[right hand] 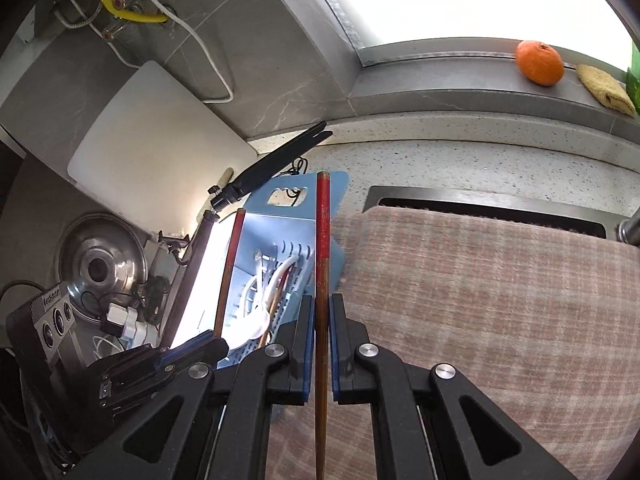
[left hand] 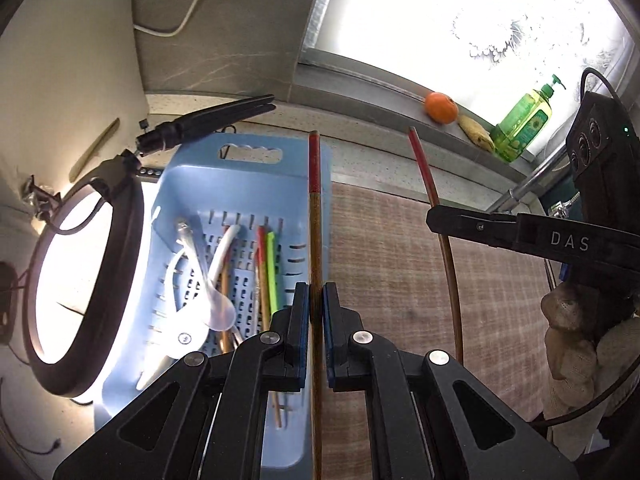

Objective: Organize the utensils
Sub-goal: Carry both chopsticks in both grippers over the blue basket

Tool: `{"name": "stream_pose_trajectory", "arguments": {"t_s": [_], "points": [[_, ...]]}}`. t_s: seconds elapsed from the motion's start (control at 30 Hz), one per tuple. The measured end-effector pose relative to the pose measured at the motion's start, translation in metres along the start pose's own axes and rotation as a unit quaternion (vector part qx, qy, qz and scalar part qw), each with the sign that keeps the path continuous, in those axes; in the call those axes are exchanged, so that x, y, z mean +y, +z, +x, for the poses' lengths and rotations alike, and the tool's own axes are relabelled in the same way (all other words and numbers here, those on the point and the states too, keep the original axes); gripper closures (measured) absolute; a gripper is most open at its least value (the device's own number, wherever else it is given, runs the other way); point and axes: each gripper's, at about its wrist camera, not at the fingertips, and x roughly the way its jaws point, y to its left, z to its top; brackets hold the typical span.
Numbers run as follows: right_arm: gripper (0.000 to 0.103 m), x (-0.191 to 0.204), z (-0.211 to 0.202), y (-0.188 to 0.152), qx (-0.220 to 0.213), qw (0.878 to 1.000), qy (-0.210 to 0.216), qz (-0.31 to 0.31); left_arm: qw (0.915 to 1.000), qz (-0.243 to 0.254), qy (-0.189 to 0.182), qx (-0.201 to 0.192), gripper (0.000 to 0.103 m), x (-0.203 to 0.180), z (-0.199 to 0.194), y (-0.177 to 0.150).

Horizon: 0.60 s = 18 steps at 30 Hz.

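My left gripper point(left hand: 316, 300) is shut on a brown chopstick with a red end point(left hand: 315, 184), held over the right edge of a blue slotted basket point(left hand: 248, 184). My right gripper point(right hand: 320, 312) is shut on a second red-ended chopstick point(right hand: 322, 220); it also shows in the left wrist view point(left hand: 430, 184), gripped by the right gripper point(left hand: 440, 220). The basket point(right hand: 280, 216) holds white spoons point(left hand: 216, 268), a green stick point(left hand: 272, 268) and more chopsticks. In the right wrist view the left gripper point(right hand: 208, 340) holds its chopstick point(right hand: 230, 264) above the basket.
A checked cloth point(right hand: 480, 300) covers the sink beside the basket. A lit ring lamp point(left hand: 80, 280) stands left of the basket. An orange point(right hand: 539, 62), a sponge point(right hand: 604, 88) and a green soap bottle point(left hand: 524, 120) sit on the window sill. A white cutting board point(right hand: 152, 140) leans on the wall.
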Motion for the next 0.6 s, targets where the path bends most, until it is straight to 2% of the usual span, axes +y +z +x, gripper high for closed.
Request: {"name": "stream_pose_trajectory", "arguments": {"t_s": [0.27, 0.6], "points": [[0.097, 0.033, 0.032, 0.01, 0.011, 1.0, 0.01, -0.002, 0.9998, -0.008, 0.014, 0.007, 0.098, 0.034, 0.006, 0.003], [0.097, 0.052, 0.075, 0.014, 0.04, 0.999, 0.015, 0.008, 0.9996, -0.006, 0.016, 0.022, 0.098, 0.043, 0.021, 0.003]]}}
